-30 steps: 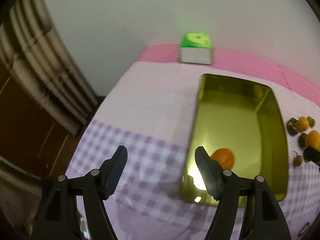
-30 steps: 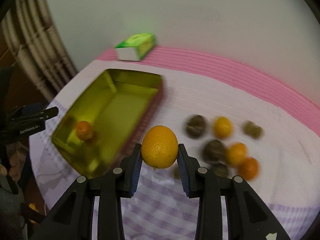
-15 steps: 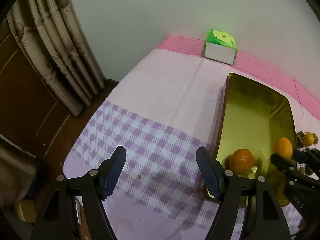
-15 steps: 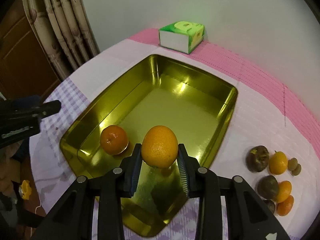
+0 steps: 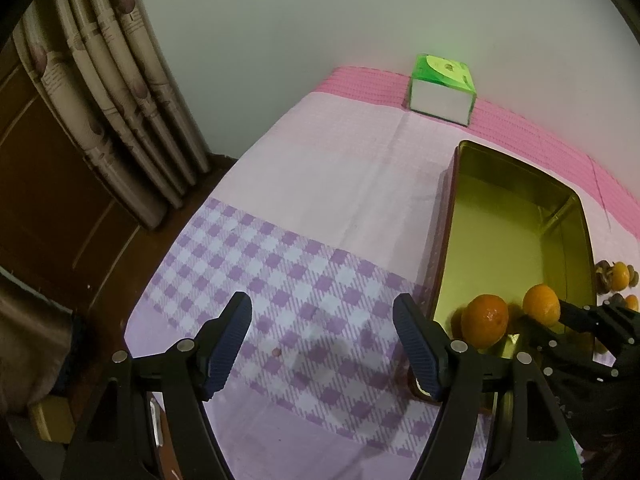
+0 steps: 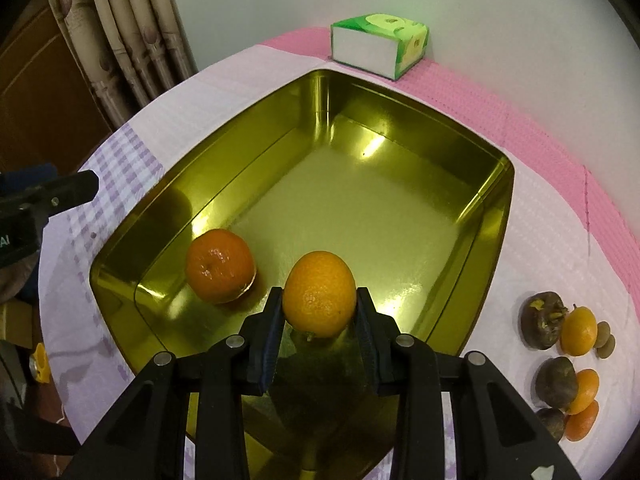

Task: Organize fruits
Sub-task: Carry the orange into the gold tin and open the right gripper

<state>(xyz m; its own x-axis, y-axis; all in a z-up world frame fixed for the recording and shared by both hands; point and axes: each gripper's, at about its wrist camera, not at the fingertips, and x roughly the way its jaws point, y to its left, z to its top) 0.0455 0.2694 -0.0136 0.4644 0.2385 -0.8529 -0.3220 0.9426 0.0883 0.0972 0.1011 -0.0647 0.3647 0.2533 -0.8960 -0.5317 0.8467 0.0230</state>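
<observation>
- The right gripper [image 6: 319, 312] has its jaws closed on an orange [image 6: 319, 294], one pad pressed against each side, so the fruit sits squarely between them with its top bulging above the fingertips.
- That held orange hangs over the near end of the gold tray [image 6: 502, 204], inside its rim; whether it touches the tray floor I cannot tell.
- A second, darker mandarin [image 6: 220, 266] already lies on the tray floor, just beside the held fruit on its left, close to the near left corner.
- The left gripper [image 5: 322, 334] stands with its jaws wide apart and nothing between them, over the purple-checked tablecloth [image 5: 280, 264], just left of the tray's long side.
- From the left wrist view, the tray's wall stands right beside the right-hand finger [image 5: 416, 350], and both oranges show past it.
- The rest of the fruit [image 6: 568, 360] waits in a small cluster on the cloth to the right of the tray: a few orange ones among dark brown ones, some touching.
- A green and white tissue box [image 6: 380, 46] sits at the far edge by the wall, beyond the tray.
</observation>
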